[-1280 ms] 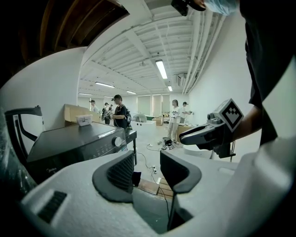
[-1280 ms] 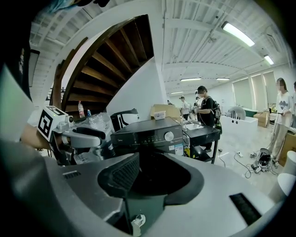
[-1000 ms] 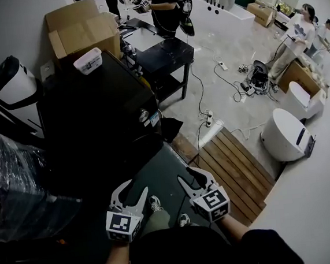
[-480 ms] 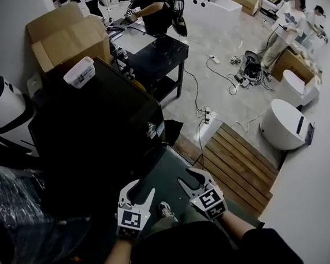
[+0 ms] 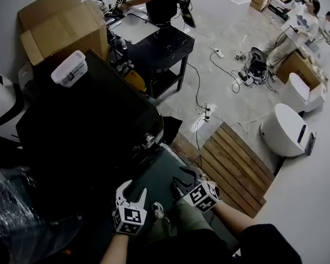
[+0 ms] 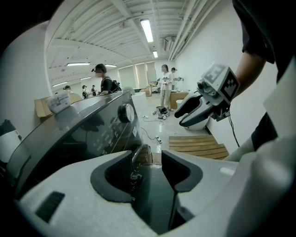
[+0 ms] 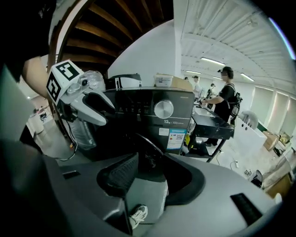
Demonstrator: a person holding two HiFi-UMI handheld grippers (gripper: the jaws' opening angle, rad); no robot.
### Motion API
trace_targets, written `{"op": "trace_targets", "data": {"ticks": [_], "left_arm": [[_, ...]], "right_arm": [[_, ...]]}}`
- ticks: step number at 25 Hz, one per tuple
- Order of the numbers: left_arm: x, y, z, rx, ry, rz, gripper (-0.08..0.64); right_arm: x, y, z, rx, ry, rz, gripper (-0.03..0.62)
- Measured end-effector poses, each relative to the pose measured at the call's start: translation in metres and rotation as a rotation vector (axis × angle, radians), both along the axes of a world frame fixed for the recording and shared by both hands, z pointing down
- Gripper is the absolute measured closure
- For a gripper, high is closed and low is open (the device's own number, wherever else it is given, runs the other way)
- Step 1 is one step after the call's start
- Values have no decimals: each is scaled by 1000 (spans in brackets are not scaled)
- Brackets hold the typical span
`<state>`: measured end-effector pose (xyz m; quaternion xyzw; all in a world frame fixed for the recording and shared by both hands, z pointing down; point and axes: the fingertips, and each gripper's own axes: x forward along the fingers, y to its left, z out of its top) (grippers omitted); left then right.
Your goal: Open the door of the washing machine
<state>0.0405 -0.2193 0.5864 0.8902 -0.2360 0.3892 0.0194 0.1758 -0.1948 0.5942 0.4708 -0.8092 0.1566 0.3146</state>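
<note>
The black washing machine (image 5: pixel 89 124) fills the left of the head view, its front facing lower right. Its silver dial (image 7: pixel 163 109) and control panel show in the right gripper view. A dark curved edge (image 7: pixel 149 150), seemingly the round door's rim, stands out from the front just beyond both grippers. My left gripper (image 5: pixel 133 191) is open and holds nothing. My right gripper (image 5: pixel 180 178), a hand's width to its right, has its jaws opening, with nothing between them. Each gripper shows in the other's view: the right gripper (image 6: pixel 203 104) and the left gripper (image 7: pixel 88 104).
A white plastic box (image 5: pixel 69 68) lies on the machine, with a cardboard box (image 5: pixel 62 25) behind. A black table (image 5: pixel 157 48) stands beyond. A wooden slat platform (image 5: pixel 232 162), cables with a power strip (image 5: pixel 207 116) and a white round appliance (image 5: pixel 285 129) are at the right. A plastic-wrapped bundle (image 5: pixel 16 212) sits at the left.
Both grippers have dropped lower and moved closer to the machine's front, rolling a little. The head view has shifted so the machine sits nearer the centre.
</note>
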Motion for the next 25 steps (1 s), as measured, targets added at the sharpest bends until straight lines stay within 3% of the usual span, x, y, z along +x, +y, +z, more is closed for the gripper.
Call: {"op": "trace_targets", "data": {"ticks": [10,16,25], "left_arm": [[22,-44,48,14,-168,-133,365],[35,-60,64,22,-231,-173,365],[30,-74,92,30,-317,-176,364]], "right_arm": [[0,-77,84,-44,77,-402,430],[-6,-107,116,-24,110,-579,418],[-25,-126,146,27,161,-762,410]]}}
